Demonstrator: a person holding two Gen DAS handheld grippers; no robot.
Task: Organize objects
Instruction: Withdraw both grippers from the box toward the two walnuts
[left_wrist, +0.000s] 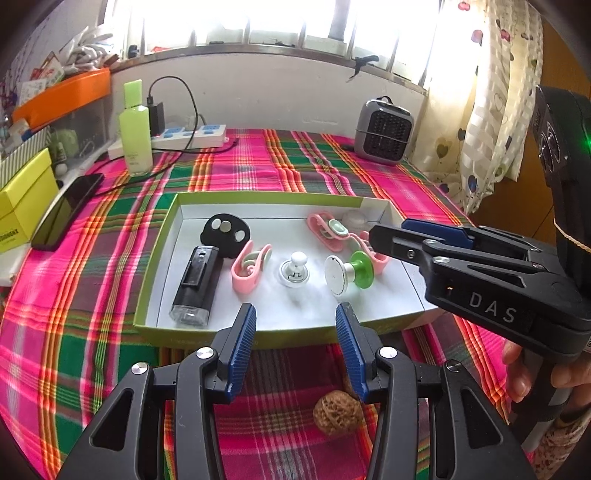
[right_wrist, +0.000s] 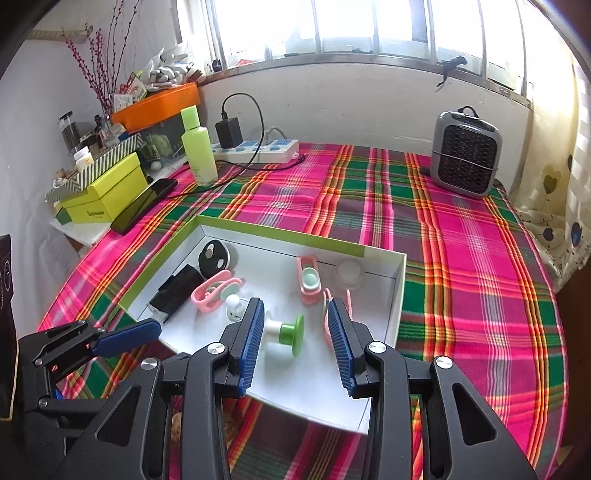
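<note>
Both the left gripper and right gripper are held spread and empty above the tray; a walnut, seemingly, lies outside.

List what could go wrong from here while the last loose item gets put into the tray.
1. The walnut lies on the cloth outside the tray, under the left gripper; being round, it may roll when pinched.
2. The right gripper hovers over the green-and-white knob and pink clips; descending could knock them.
3. The two grippers are close together and might collide.
</note>
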